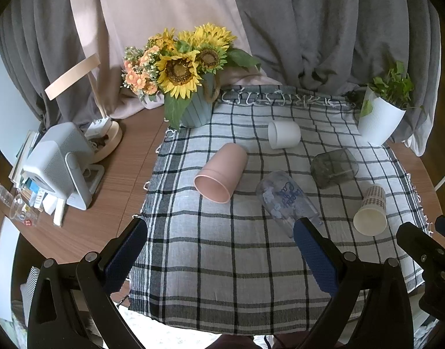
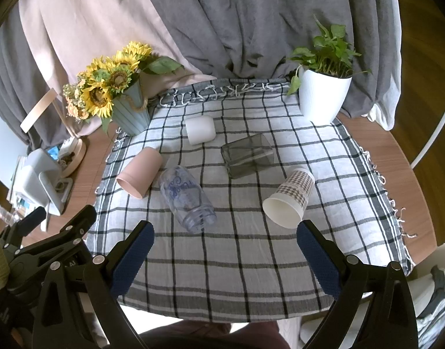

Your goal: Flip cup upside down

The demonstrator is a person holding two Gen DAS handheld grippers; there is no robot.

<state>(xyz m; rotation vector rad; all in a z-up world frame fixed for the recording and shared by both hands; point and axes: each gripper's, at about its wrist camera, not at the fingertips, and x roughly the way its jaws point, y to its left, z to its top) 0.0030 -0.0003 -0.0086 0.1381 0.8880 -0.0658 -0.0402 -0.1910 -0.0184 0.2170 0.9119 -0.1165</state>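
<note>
Several cups lie on their sides on a checked cloth: a pink cup, a clear glass with blue lettering, a white cup, a smoky grey glass and a plaid paper cup. My left gripper is open and empty, above the cloth's near part. My right gripper is open and empty, near the clear glass and the paper cup.
A sunflower pot stands at the cloth's back left, a white plant pot at the back right. A white heater and a lamp base crowd the wooden table's left side. Curtains hang behind.
</note>
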